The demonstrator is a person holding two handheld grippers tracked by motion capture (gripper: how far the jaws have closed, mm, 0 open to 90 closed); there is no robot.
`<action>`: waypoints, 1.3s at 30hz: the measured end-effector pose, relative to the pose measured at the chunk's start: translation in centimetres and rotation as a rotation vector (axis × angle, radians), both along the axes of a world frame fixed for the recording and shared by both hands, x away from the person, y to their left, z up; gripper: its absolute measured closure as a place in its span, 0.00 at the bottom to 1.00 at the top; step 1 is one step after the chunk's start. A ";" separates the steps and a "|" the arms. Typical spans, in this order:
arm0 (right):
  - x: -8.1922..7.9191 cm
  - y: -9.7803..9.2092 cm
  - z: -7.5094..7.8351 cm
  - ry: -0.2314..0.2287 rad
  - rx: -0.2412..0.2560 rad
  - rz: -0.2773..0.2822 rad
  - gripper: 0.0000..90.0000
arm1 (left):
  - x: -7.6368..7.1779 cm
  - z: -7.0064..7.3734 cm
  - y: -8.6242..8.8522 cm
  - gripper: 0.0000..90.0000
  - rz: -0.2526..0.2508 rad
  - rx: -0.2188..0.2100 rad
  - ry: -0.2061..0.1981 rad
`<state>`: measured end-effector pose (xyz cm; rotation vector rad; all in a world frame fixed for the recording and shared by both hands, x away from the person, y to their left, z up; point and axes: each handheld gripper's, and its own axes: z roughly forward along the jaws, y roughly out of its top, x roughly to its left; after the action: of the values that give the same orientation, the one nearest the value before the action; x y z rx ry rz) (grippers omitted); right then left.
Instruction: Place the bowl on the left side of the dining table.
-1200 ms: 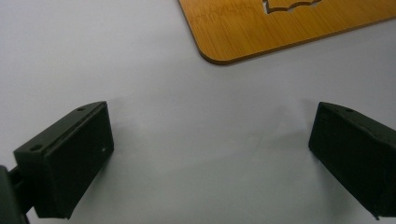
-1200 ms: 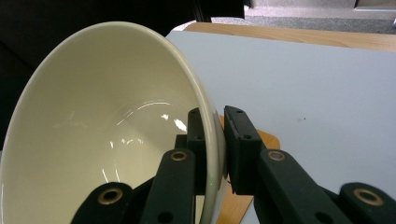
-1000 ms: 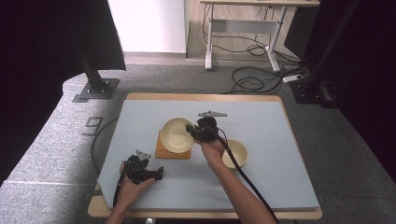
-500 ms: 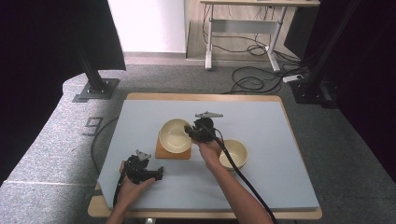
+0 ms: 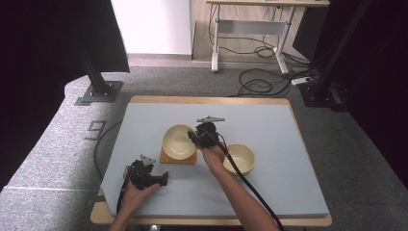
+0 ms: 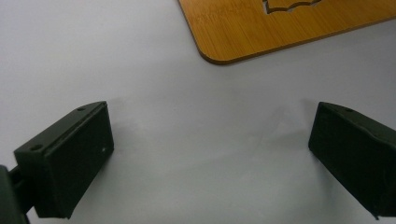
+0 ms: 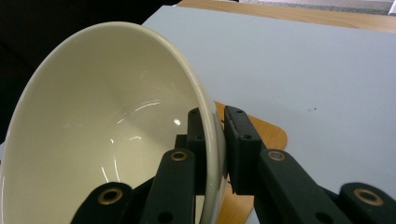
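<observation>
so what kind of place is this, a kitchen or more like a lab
Likely a lab or recording setup, not a kitchen: a padded table ringed by black curtains, camera stand bases and loose cables on the floor.

A second cream bowl (image 5: 239,158) sits on the table (image 5: 269,139), right of the board. Beyond the table's far edge, on grey carpet, lie black cables (image 5: 262,84), a white desk frame (image 5: 250,29) and a black stand base (image 5: 98,91).

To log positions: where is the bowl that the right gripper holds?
In the high view, the held bowl is at table centre, over the wooden coaster, left of the second bowl.
</observation>
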<state>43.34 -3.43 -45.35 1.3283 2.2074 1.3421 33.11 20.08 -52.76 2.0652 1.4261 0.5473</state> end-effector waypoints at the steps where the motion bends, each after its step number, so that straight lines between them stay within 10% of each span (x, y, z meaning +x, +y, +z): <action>1: 0.0 0.1 0.0 0.003 -0.006 0.003 0.90 | 0.0 0.0 0.0 0.00 0.000 0.000 0.000; 39: 0.8 2.2 -2.3 0.024 -0.099 -0.004 0.90 | 0.0 0.0 0.0 0.00 0.003 -0.002 -0.003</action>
<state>44.09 -1.24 -47.68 1.3193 2.2543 1.2047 33.09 20.05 -52.78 2.0601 1.4282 0.5492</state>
